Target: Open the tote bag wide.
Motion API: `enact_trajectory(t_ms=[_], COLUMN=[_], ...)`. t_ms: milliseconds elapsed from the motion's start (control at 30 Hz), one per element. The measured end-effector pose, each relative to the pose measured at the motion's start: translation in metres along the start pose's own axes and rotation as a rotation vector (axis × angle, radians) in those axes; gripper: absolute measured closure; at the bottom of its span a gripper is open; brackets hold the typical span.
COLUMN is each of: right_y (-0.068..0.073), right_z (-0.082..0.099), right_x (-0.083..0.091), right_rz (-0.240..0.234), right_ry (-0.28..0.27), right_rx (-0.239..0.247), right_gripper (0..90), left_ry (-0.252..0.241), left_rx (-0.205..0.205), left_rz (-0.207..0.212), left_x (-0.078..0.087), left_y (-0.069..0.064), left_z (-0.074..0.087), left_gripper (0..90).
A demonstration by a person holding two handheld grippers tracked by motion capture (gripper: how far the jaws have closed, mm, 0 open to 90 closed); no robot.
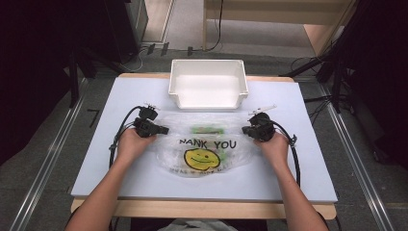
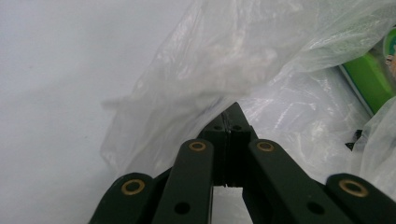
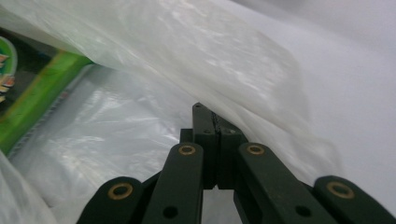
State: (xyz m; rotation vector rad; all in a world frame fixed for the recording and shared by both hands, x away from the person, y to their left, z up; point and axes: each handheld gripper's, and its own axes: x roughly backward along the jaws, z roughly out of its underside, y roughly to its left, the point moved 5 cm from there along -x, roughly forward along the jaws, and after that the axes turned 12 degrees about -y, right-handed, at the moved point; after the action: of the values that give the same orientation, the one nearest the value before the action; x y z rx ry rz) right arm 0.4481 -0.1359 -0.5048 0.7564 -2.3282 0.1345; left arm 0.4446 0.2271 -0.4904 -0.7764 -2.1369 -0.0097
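plastic bag (image 1: 204,149) pinched at both side edges between closed fingers (image 2: 232,122).

Both forearms are showing bare, with no sleeves reaching them. The left gripper (image 1: 162,129) and the right gripper (image 1: 247,130) are looking black all over, each trailing a looping black cable. Close up, flat black link bars are carrying brass-ringed pivots and plain round holes. A small pale piece is sticking out from each top.
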Motion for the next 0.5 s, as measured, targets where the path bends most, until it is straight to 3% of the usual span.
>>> enact_trajectory(t_ms=[67,200,500], right_y=[-0.005,-0.018,-0.032], right_z=[0.001,0.006,0.012], right_x=[0.001,0.007,0.016], right_rz=[0.023,0.027,0.097], right_ry=[0.006,0.004,0.005], right_rx=[0.0,-0.073,-0.085], right_gripper=[90.0,90.0,90.0], left_ry=[0.002,-0.006,-0.02], left_rx=[0.018,0.026,0.064], left_rz=[-0.004,-0.016,-0.041], left_x=[0.001,0.004,0.01], left_y=[0.003,0.007,0.017], left_z=[0.0,0.001,0.004], left_gripper=[90.0,90.0,90.0])
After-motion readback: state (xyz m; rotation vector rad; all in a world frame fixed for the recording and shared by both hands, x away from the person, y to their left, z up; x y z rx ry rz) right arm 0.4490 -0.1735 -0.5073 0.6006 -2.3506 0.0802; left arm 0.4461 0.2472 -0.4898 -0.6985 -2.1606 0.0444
